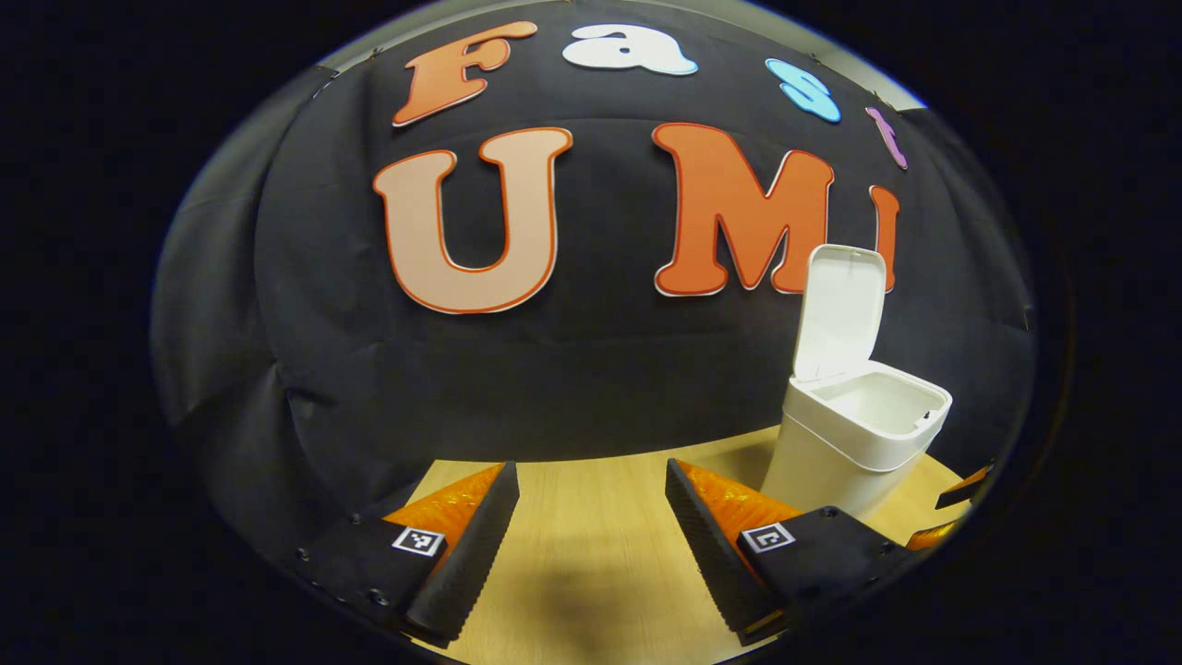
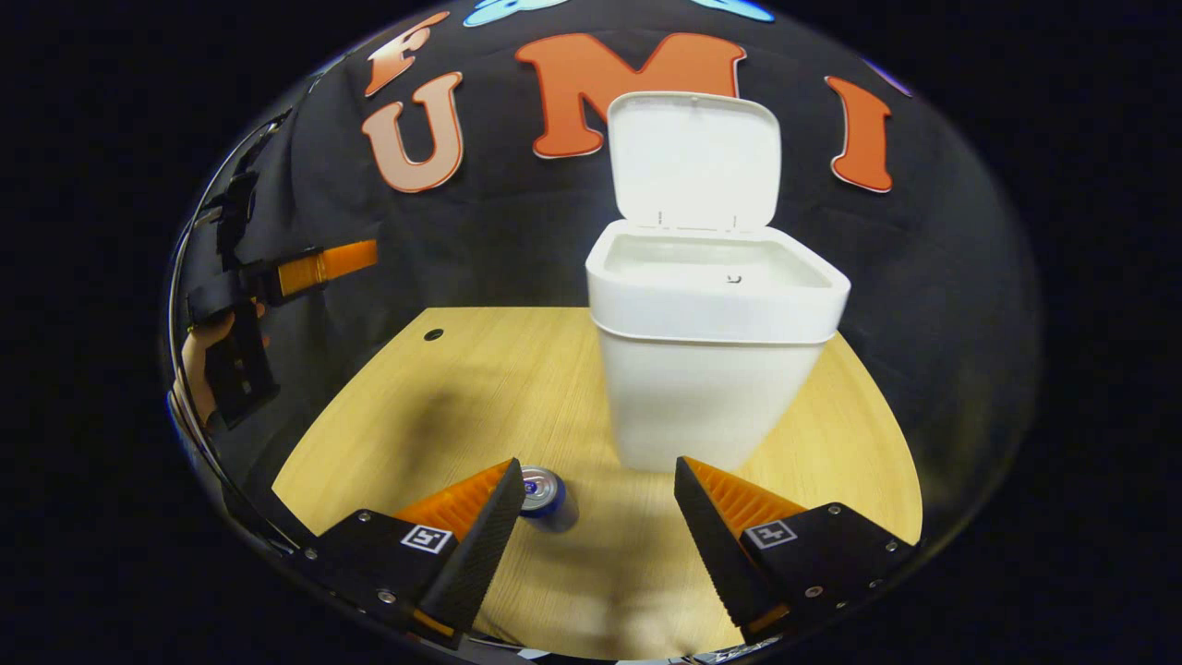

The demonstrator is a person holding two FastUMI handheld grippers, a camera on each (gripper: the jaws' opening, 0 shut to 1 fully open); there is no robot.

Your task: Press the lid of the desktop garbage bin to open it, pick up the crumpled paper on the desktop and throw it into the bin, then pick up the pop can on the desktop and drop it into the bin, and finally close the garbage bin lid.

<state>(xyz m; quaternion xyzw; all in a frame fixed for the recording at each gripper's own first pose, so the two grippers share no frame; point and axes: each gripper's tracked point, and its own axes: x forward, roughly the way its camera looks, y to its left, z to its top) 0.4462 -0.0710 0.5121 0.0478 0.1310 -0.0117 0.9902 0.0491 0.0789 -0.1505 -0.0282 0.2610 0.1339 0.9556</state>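
The white desktop bin (image 2: 706, 369) stands on the wooden table (image 2: 425, 397) with its lid (image 2: 694, 159) tipped up and back. A blue pop can (image 2: 541, 491) stands on the table just in front of the bin, beside the left finger of my right gripper (image 2: 591, 531), which is open and holds nothing. In the left gripper view the same bin (image 1: 854, 434) stands to the right with its lid (image 1: 840, 309) raised. My left gripper (image 1: 591, 536) is open over bare tabletop. The left gripper (image 2: 277, 277) also hangs far off at the left of the right gripper view, held by a hand (image 2: 199, 356).
A small round hole (image 2: 433, 334) sits in the tabletop near its back left edge. The black cloth wall closes off the back of the table right behind the bin. Part of the other gripper (image 1: 956, 508) pokes in at the right edge of the left gripper view.
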